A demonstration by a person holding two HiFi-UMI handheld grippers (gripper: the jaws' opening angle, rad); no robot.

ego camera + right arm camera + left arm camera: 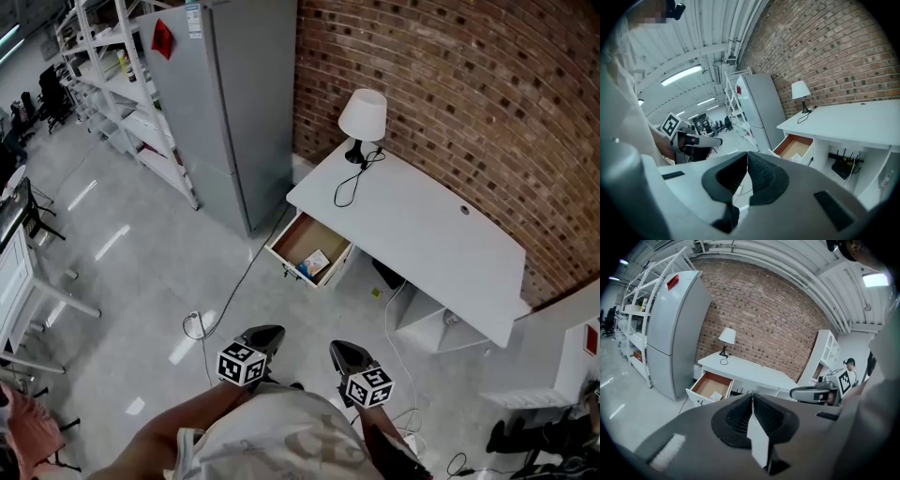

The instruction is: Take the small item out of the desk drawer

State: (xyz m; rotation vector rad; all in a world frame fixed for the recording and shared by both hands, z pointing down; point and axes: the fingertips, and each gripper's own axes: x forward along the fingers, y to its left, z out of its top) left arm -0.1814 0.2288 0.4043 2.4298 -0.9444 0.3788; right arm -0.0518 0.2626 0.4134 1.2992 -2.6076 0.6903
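Observation:
The white desk point(422, 230) stands against the brick wall, and its wooden drawer point(309, 247) is pulled out at the left end. A small light-coloured item point(315, 262) lies in the drawer's front corner. It also shows in the drawer point(712, 385) as the item point(716, 396) in the left gripper view. The right gripper view shows the same drawer point(797, 147). Both grippers are held low near the person's body, well short of the desk. My left gripper point(265, 336) point(752, 399) is shut and empty. My right gripper point(345, 353) point(746, 157) is shut too, with nothing in it.
A white lamp point(363, 119) with a trailing cord stands on the desk's far corner. A grey fridge point(234, 103) and shelving point(112, 75) stand left of the desk. A cable point(202, 323) lies on the floor before the drawer. A router point(846, 165) sits under the desk.

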